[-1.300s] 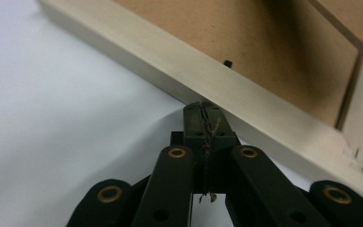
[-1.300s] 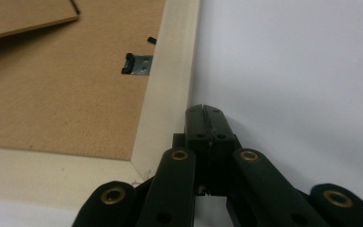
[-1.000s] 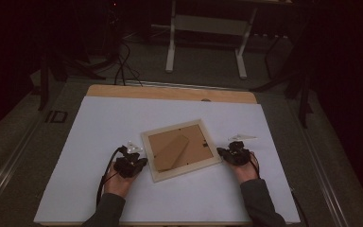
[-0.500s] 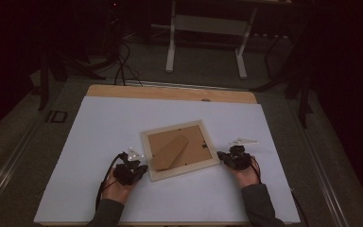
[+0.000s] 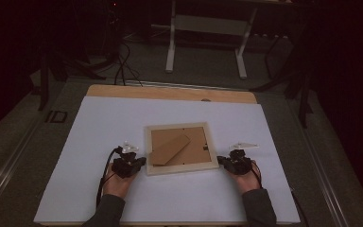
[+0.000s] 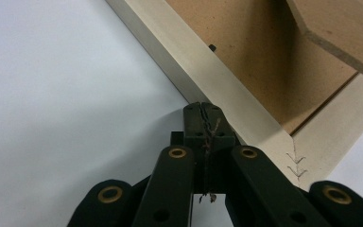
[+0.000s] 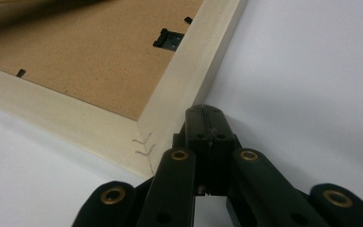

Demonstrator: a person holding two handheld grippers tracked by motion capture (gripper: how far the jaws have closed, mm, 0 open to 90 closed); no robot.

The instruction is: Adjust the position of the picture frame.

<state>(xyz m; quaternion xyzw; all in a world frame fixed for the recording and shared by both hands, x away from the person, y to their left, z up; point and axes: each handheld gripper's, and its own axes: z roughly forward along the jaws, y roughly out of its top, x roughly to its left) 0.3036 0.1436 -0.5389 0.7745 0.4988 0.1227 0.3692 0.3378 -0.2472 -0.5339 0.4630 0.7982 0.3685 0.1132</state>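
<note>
Since the earlier frames the picture frame point(image 5: 181, 148) has turned from a skewed lie to sit nearly square with the tabletop point(image 5: 99, 123) edges, and both my hands have drawn back toward me, each now at a near corner of it.

Left side: my left gripper point(image 5: 139, 162) is clenched, jaws pressed flat together with nothing between them. In the left gripper view the closed tip point(image 6: 203, 113) meets the outer edge of the pale wooden moulding just short of the corner joint, where two small V-shaped staples show. My left hand point(image 5: 118, 182) lies low on the white surface, forearm coming in from the near edge, the cable looping out on its outer side.

Centre: the picture frame lies face down on the tabletop, brown backing board upward, with its fold-out stand point(image 5: 170, 150) lying diagonally across the backing. In the left gripper view the stand stands raised off the board.

Right side: my right gripper point(image 5: 222, 161) is likewise clenched on nothing. In the right gripper view its closed tip point(image 7: 207, 116) bears against the outer side of the moulding just past the stapled corner; a small black clip point(image 7: 168, 39) sits on the backing by the frame's inner edge. My right hand point(image 5: 246, 177) rests low, forearm angled inward from the near edge.
</note>
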